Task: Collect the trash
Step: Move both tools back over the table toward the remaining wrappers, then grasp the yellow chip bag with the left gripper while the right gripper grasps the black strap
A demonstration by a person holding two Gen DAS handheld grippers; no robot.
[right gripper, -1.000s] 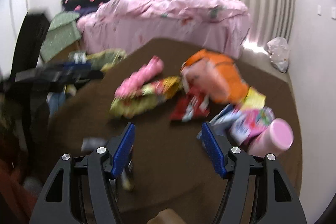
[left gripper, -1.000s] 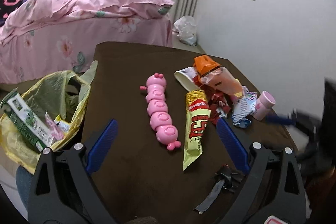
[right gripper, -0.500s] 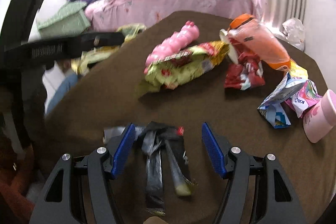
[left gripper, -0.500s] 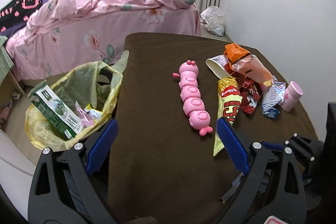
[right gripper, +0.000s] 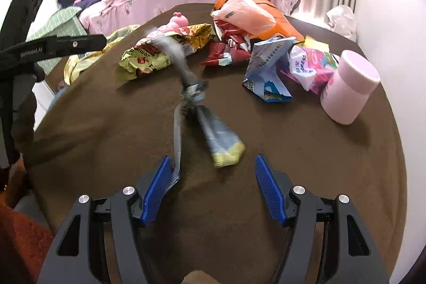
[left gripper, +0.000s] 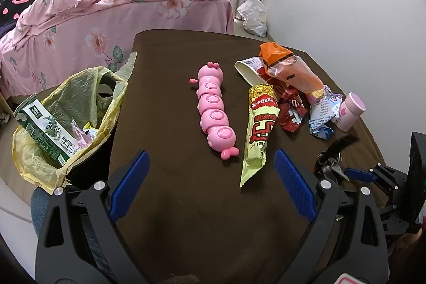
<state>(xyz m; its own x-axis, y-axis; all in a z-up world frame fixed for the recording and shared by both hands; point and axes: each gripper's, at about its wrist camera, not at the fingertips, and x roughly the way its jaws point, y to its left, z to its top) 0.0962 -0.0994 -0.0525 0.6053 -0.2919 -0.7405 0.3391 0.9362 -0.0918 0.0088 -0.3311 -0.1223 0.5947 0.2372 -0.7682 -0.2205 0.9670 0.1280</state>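
Right gripper (right gripper: pixel 210 188) hangs with jaws spread, holding nothing, over the crumpled grey wrapper (right gripper: pixel 195 108) lying on the worktop (right gripper: pixel 306 190). I'd judge it light, limp and crinkly, best pinched at its knotted middle. Left gripper (left gripper: pixel 211 186) is spread too.

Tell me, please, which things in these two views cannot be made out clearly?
- Grey wrapper: motion-blurred in the right wrist view, so its print is unreadable and contact with the right gripper is uncertain.
- Bin bag contents: only a green carton and scraps show in the left wrist view; folds hide the rest.
- Red wrapper: partly buried under the orange bag.
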